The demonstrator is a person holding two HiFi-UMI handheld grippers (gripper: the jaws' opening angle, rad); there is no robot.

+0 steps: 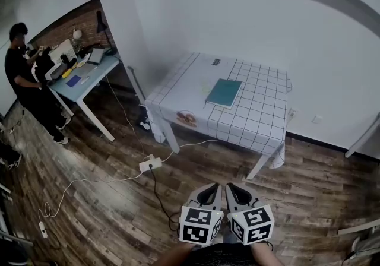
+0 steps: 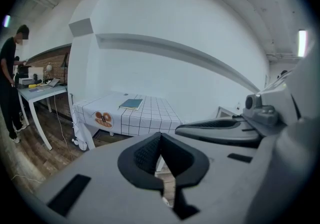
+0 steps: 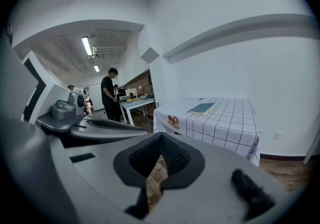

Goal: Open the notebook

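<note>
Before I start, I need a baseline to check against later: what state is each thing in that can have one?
notebook: closed, lying flat on the table.
left hand-held gripper: shut, nothing between its jaws, well short of the table.
right hand-held gripper: shut, nothing between its jaws, beside the left one.

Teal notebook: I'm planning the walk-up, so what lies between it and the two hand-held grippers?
The head view shows dark wooden plank floor crossed by a thin white cable, then the near edge of the white grid-checked tablecloth under the teal notebook.
</note>
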